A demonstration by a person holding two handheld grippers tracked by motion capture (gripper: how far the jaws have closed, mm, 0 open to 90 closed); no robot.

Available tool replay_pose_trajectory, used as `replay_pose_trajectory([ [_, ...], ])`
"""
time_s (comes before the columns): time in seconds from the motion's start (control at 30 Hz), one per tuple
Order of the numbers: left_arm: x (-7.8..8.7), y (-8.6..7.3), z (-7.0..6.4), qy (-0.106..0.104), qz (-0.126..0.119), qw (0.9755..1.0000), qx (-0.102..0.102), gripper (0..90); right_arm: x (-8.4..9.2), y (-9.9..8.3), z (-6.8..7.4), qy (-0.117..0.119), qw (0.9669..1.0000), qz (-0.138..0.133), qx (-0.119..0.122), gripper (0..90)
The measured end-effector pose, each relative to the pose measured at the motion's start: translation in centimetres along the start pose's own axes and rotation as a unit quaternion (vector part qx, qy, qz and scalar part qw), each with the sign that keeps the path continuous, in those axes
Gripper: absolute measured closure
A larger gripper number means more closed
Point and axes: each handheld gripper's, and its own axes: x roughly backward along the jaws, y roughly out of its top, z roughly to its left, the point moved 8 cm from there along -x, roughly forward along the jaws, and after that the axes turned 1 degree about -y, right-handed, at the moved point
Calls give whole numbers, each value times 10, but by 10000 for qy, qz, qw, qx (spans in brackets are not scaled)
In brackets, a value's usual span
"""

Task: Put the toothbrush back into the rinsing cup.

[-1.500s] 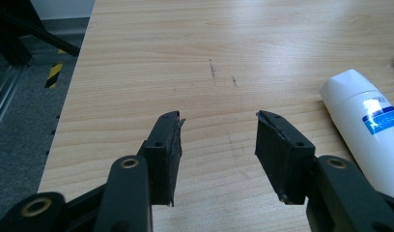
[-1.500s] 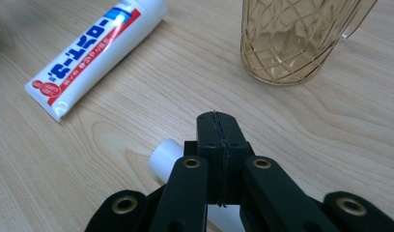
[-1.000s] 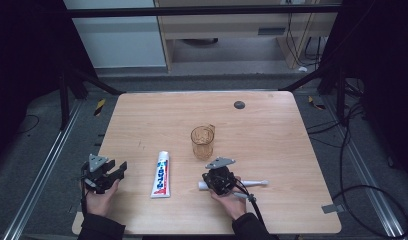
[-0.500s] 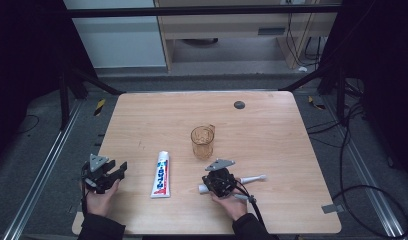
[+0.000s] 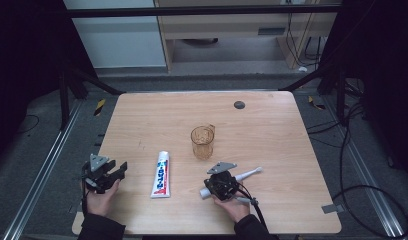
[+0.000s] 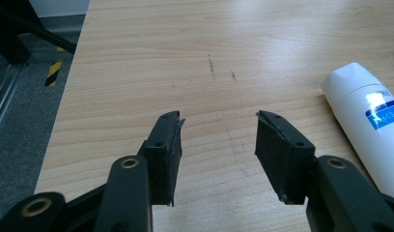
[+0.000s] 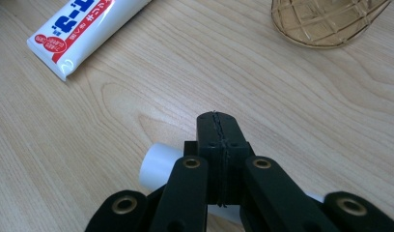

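White electric toothbrush [image 5: 247, 174] lay on the wooden table [image 5: 272, 130] near the person's edge, head end pointing right and slightly away toward the amber cup [image 5: 202, 141]. The right gripper [image 5: 221, 181] sat over its handle. Against the frames from a second ago we saw almost no change. Both hands were in the same spots, and the brush looked at most a touch more slanted. We judged that the pickup had not started.

In the right gripper view, the right gripper [image 7: 218, 123] had its pads pressed together with nothing between the tips. The brush handle [image 7: 159, 166] passed underneath them, so it was not gripped. The high view could not settle that. The same view caught the toothpaste tube [image 7: 84, 26] and the cup's base [image 7: 325, 21] just ahead.

The left gripper [image 5: 119, 169] rested at the table's left edge. In its own view the left gripper [image 6: 218, 140] had its jaws well apart over bare wood, with the tube's cap end [image 6: 373, 125] off to one side. From above, the toothpaste tube [image 5: 162, 174] lay between the two hands.
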Motion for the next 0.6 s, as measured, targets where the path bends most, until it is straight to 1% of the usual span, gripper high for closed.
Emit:
replay_pose_trajectory([
  [0.17,0,0,0,1,3,10000,7,508,3,-4,-1,-1,10000,14,-17,900],
  [0.27,0,0,0,1,5,10000,0,507,7,-7,-2,67,9999,1,-79,900],
  [0.3,0,0,0,0,5,10000,-2,507,7,-8,-3,48,10000,8,-64,900],
  [0.4,0,0,0,1,6,10000,-1,507,10,-10,-2,101,9999,8,-56,900],
  [0.6,0,0,0,6,0,10000,0,506,14,-15,-3,134,9999,30,-42,900],
])
